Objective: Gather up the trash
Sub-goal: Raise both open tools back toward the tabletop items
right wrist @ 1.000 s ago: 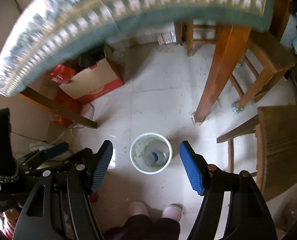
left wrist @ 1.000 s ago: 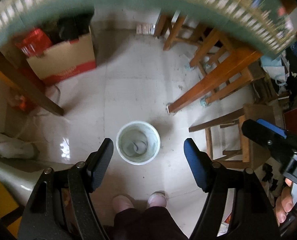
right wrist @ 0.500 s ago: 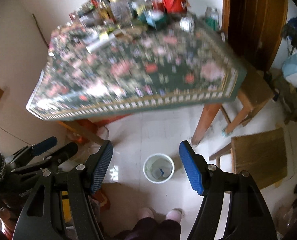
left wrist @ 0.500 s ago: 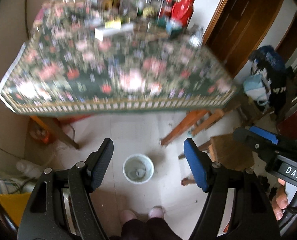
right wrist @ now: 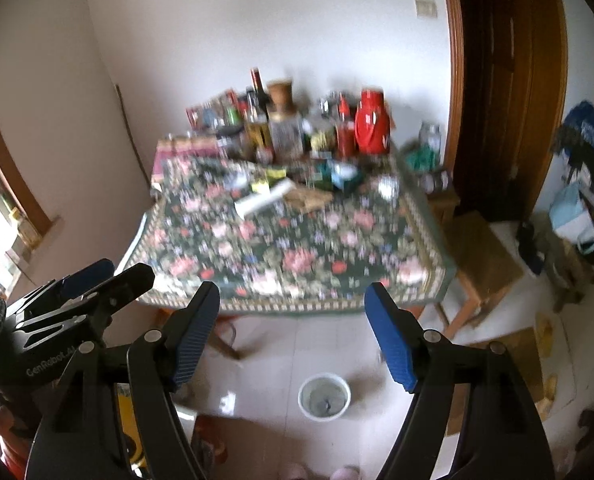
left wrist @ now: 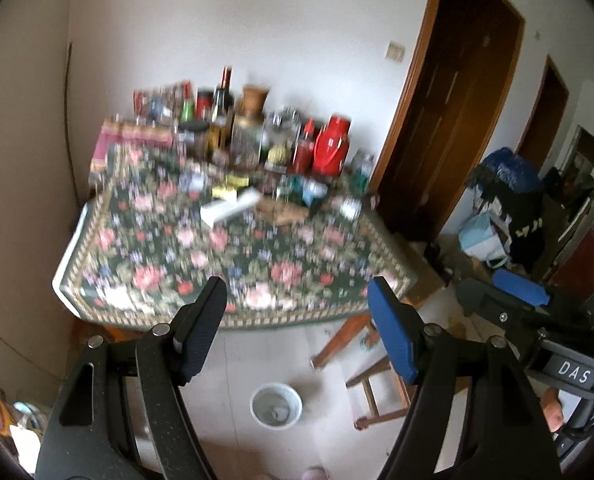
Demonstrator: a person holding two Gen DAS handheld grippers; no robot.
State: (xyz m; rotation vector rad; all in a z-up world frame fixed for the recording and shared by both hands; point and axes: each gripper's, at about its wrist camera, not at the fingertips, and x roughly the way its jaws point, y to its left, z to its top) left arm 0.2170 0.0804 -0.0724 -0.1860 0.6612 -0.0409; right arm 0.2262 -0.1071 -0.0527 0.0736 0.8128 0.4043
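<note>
A white trash bucket [left wrist: 276, 404] stands on the tiled floor in front of the table; it also shows in the right wrist view [right wrist: 324, 397], with some trash inside. My left gripper [left wrist: 297, 304] is open and empty, raised toward the near edge of the floral-cloth table [left wrist: 233, 256]. My right gripper [right wrist: 293, 304] is open and empty, also raised before the table [right wrist: 293, 248]. A white box [left wrist: 233, 207] [right wrist: 263, 199] and small wrappers lie on the cloth, blurred.
Bottles, jars and a red thermos [left wrist: 332, 145] crowd the table's far side by the wall. Wooden stools [right wrist: 483, 264] stand right of the table. A dark wooden door [left wrist: 449, 120] is at the right. Bags [left wrist: 497, 208] pile beside it.
Both grippers have lifted and tilted up from over the bucket; the view went from floor and bucket to the table top. The bucket now sits low in both views.
</note>
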